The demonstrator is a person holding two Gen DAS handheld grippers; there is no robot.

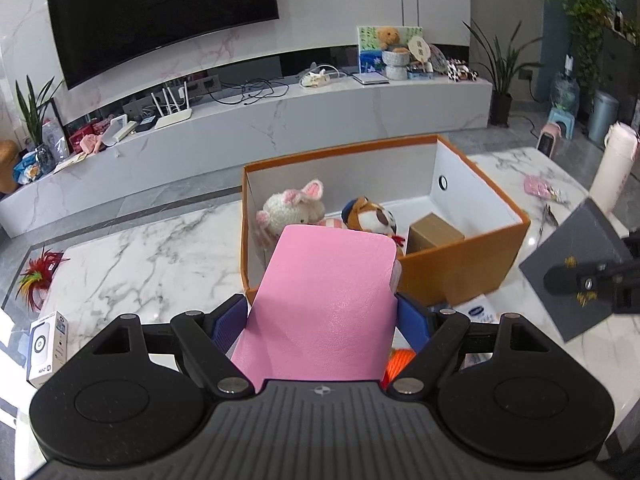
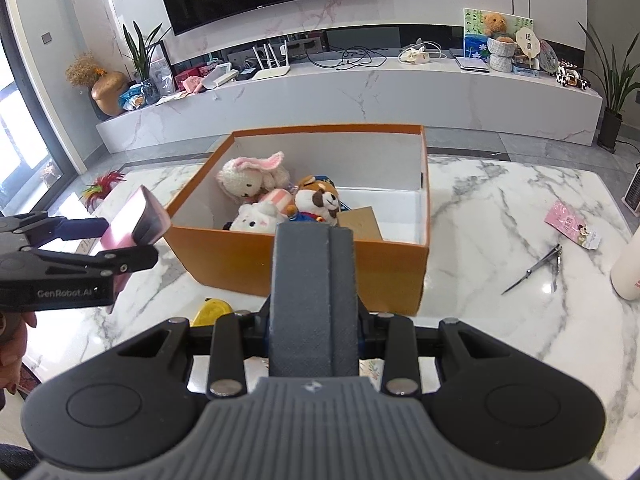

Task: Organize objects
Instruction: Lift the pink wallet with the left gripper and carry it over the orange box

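Marble tabletop (image 2: 500, 216), white with grey veining, carries an open orange cardboard box (image 2: 304, 260) with a white inside. In the box lie a cream plush rabbit with pink ears (image 2: 252, 176), a white plush toy with pink cheeks (image 2: 260, 218), a brown-and-white plush animal in blue clothes (image 2: 318, 200) and a small plain brown carton (image 1: 434, 234), all crowded toward the left half and the near wall, while the far right part of its floor shows bare white.

Left gripper (image 1: 320, 316) has its jaws clamped on the two long edges of a flat pink leather-textured notebook (image 1: 326, 300), with the blue pads (image 1: 412, 320) pressing on its sides; the notebook is held clear of the table, just in front of the box's near left corner, and its far end overlaps the rim in the left wrist view. Right gripper (image 2: 314, 304) has its jaws squeezed together on a slim dark grey textured case (image 2: 312, 300), which stands up between them in front of the box's near wall; in the left wrist view the same case (image 1: 576, 256) is seen as a dark flat panel with small gold markings, tilted, to the right of the box.

Beside the box on the right lie small metal scissors (image 2: 536, 266) and a pink printed card packet (image 2: 568, 220), well apart from both grippers. A tall white bottle (image 1: 614, 168) stands at the right edge
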